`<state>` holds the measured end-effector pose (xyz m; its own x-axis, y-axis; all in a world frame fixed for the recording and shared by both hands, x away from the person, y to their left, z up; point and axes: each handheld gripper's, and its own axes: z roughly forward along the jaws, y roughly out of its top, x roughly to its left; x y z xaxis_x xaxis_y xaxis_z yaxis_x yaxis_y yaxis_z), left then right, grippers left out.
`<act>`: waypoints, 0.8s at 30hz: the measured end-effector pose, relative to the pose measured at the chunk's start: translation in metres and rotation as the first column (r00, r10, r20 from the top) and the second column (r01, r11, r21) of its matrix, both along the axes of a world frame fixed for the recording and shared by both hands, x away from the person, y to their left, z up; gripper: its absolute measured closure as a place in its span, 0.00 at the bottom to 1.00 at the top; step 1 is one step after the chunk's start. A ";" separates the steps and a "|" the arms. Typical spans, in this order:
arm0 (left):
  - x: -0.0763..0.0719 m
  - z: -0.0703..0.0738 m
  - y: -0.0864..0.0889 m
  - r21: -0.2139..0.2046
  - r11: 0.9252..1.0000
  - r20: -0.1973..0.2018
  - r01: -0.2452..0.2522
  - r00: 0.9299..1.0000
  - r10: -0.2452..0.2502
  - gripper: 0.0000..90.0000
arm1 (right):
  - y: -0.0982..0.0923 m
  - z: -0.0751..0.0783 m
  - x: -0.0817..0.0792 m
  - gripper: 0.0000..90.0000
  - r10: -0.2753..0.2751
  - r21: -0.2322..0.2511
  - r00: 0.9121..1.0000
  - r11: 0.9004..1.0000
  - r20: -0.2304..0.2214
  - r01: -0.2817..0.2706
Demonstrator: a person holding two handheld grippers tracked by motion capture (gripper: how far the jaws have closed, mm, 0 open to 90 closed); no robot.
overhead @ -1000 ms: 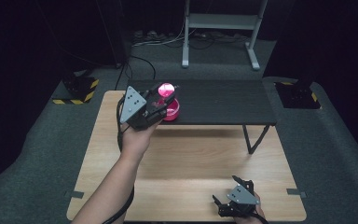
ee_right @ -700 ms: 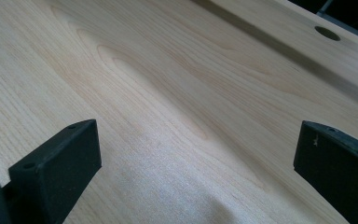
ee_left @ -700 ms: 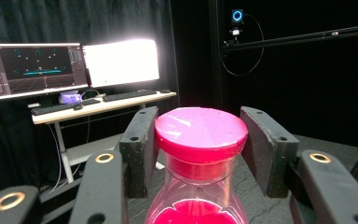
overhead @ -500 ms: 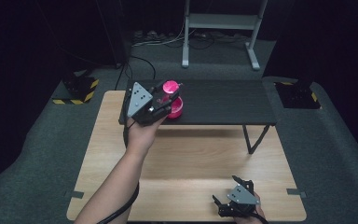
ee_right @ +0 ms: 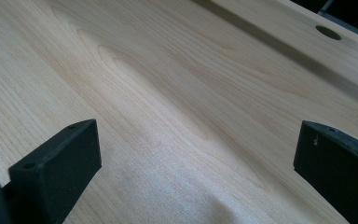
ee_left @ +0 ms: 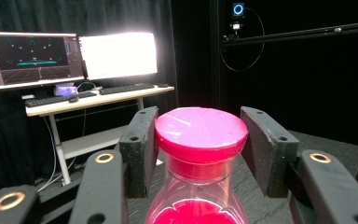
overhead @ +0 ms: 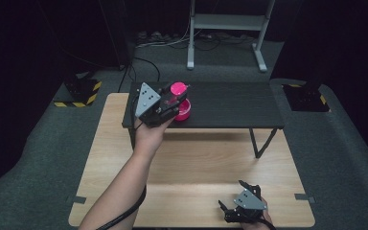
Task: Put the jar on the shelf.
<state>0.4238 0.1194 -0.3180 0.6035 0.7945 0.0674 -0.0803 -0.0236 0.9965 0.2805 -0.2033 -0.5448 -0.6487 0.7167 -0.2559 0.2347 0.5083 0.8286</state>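
A person's left tool [overhead: 172, 98] reaches to the far left of the scene, where a clear bottle [overhead: 181, 101] with a bright pink cap [ee_left: 200, 128] stands on a dark raised shelf [overhead: 230, 105] above the wooden table [overhead: 191, 167]. In the left gripper view the two black jaws stand on either side of the bottle's cap, the left one at or very near the cap's edge and the right one with a narrow gap, so the jaws are parted and not clamped. The bottle's lower part glows pink through the clear wall. Beyond the shelf, the same view shows a white desk [ee_left: 88, 98] with two monitors [ee_left: 70, 58], keyboards and cables under it, and black curtains behind. The person's forearm [overhead: 124, 187] runs from the near edge of the table up to that tool, its cable trailing beneath. The right tool [overhead: 237, 211] rests low at the near right of the table, well apart from the bottle; in the right gripper view its jaws are spread wide over bare pale wood. On the grey floor, yellow-and-black striped bases [overhead: 79, 93] sit to the left and right of the table, and a white stand frame [overhead: 225, 28] rises at the far side.
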 end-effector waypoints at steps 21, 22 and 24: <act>0.015 -0.002 -0.002 -0.021 1.000 -0.043 0.008 0.999 -0.009 0.53 | 0.000 0.000 0.000 0.00 0.002 0.003 1.000 1.000 -0.004 -0.002; 0.016 -0.002 -0.002 -0.020 1.000 -0.049 0.009 0.999 -0.010 0.53 | 0.000 0.000 0.000 0.00 0.002 0.003 1.000 1.000 -0.004 -0.002; 0.017 -0.003 -0.003 -0.017 1.000 -0.051 0.009 0.999 -0.010 0.53 | 0.000 0.000 0.000 0.00 0.002 0.002 1.000 1.000 -0.005 -0.002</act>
<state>0.4408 0.1169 -0.3205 0.6136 0.7893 0.0226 -0.0292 -0.0059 0.9996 0.2807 -0.2034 -0.5448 -0.6515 0.7158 -0.2514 0.2374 0.5070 0.8286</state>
